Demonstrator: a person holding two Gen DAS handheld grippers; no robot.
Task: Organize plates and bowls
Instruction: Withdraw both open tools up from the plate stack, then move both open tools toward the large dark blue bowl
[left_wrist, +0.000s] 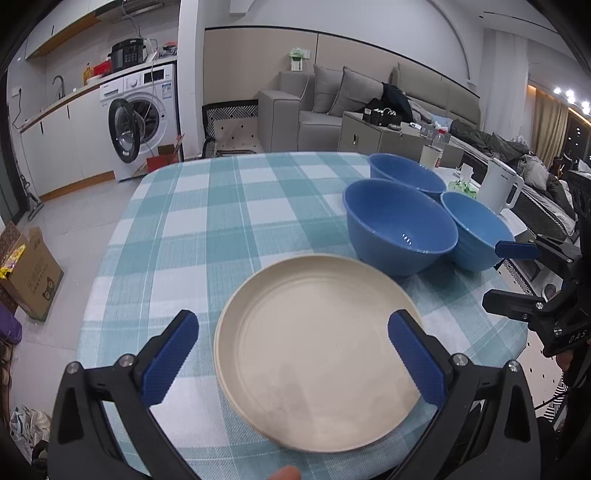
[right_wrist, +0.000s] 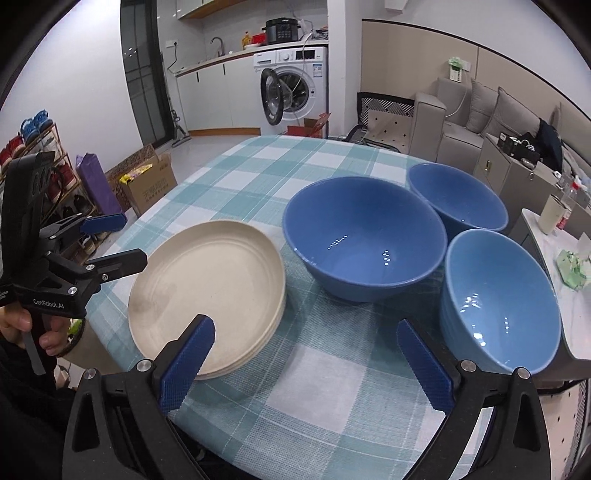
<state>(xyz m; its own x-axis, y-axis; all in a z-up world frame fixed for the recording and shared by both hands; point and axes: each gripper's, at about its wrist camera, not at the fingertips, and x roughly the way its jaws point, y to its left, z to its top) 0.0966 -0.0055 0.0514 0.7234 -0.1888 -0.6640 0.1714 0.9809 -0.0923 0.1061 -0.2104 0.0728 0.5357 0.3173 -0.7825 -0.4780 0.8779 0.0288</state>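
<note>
Blue-padded fingers of the left gripper (left_wrist: 293, 360) are being held spread wide above the stack of cream plates (left_wrist: 319, 350), with nothing being pinched; the right gripper (right_wrist: 306, 363) is likewise being held wide open over bare checked tablecloth (right_wrist: 332, 391), gripping nothing. The plates are being seen nested near the table's near edge, several rims showing in the right wrist view. Just beside them, the large blue bowl (right_wrist: 364, 236) is sitting upright, with the far blue bowl (right_wrist: 458, 197) and the pale blue bowl (right_wrist: 502, 299) close around it, rims nearly touching. All three bowls are being shown empty, only glints of light inside; the top plate is empty too, though faintly smudged. The glazed bowls are being judged stiff, slippery and breakable, so the rim wall is being favoured as the place for a pinch, one pad inside and one outside. The plates are looking lighter and matte, best taken at the rim edge.
</note>
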